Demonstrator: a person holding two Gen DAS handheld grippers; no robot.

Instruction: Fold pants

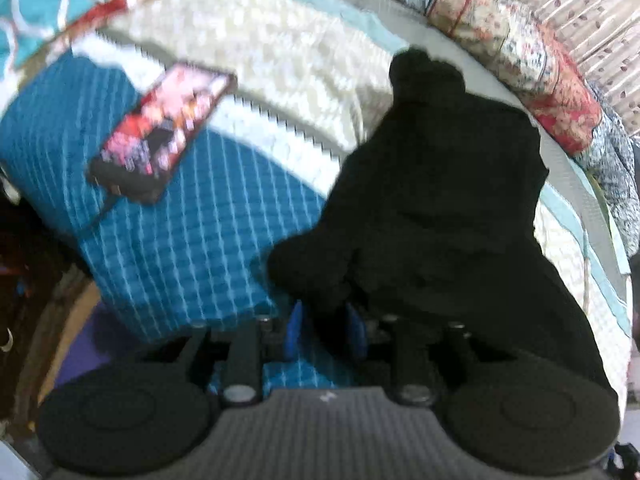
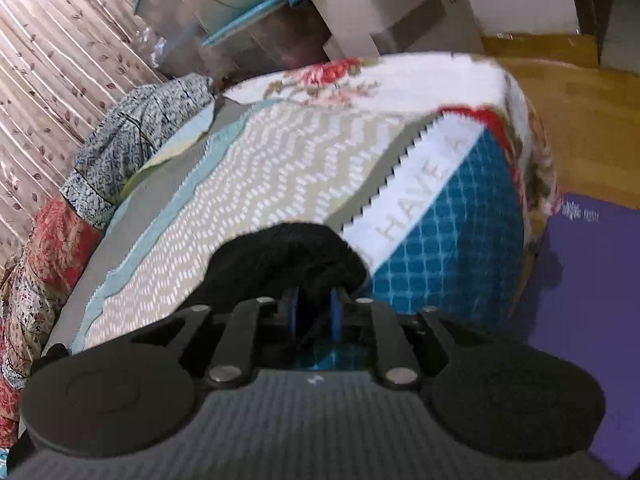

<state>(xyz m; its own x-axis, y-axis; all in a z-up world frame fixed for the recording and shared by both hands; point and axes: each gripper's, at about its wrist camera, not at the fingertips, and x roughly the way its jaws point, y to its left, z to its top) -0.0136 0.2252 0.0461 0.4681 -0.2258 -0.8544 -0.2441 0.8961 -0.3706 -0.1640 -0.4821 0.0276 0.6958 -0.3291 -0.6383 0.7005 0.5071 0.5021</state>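
Note:
The black pants (image 1: 440, 200) lie bunched on the bed, spreading from the near edge toward the far side. My left gripper (image 1: 326, 330) sits at their near edge. Its blue pads (image 1: 295, 330) stand a little apart, with black cloth lying loosely between them. In the right wrist view a rounded fold of the pants (image 2: 280, 256) rests on the quilt just ahead of my right gripper (image 2: 315, 312). Its blue pads (image 2: 337, 314) are also slightly apart, with cloth in the gap and no visible squeeze.
A phone (image 1: 160, 132) with a red lit screen lies on the blue checked part of the quilt (image 1: 180, 240). Floral bedding (image 1: 520, 60) is heaped along the far side by a curtain (image 2: 48, 80). Cardboard boxes (image 2: 380, 12), wooden floor (image 2: 580, 120) and a purple mat (image 2: 592, 300) surround the bed.

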